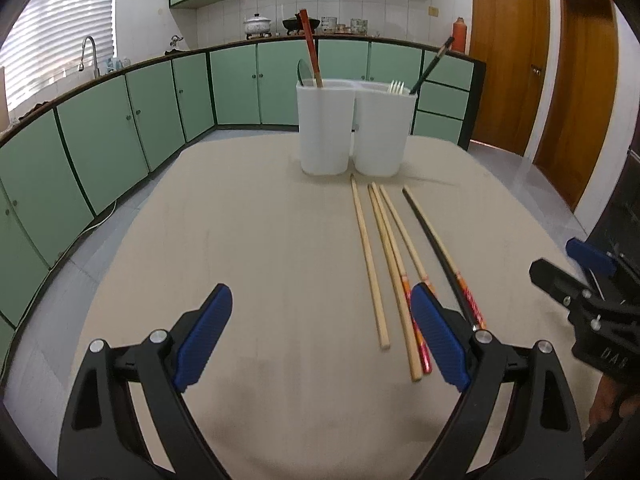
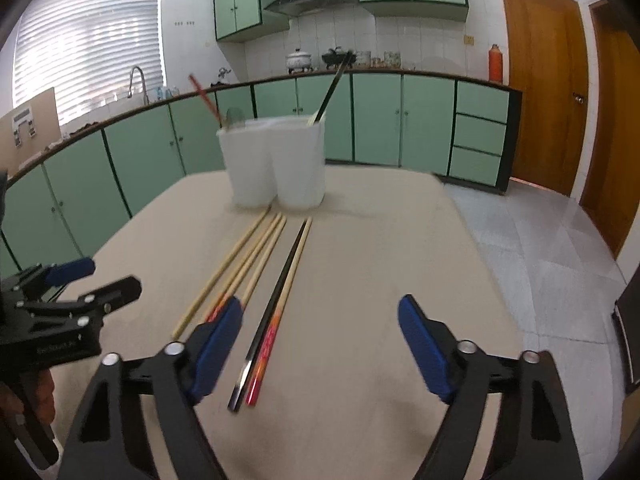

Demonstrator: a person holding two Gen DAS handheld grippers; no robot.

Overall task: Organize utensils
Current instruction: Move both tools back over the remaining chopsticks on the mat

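Our left gripper (image 1: 322, 334) stood spread, nothing between its blue pads (image 1: 205, 338), bare table (image 1: 240, 220) beneath. Its right pad covered the near ends of the chopsticks (image 1: 384, 264), which lay loose at its one o'clock. Our right gripper (image 2: 322, 346) was also spread and pinched nothing; a black chopstick (image 2: 272, 320) and a red-ended one (image 2: 280, 308) lay on the table between its pads, touched by neither as far as we could tell. More chopsticks ran off past its left pad toward eleven o'clock. At twelve o'clock the white holder (image 1: 354, 128) stood upright, two compartments side by side, with utensils poking out.
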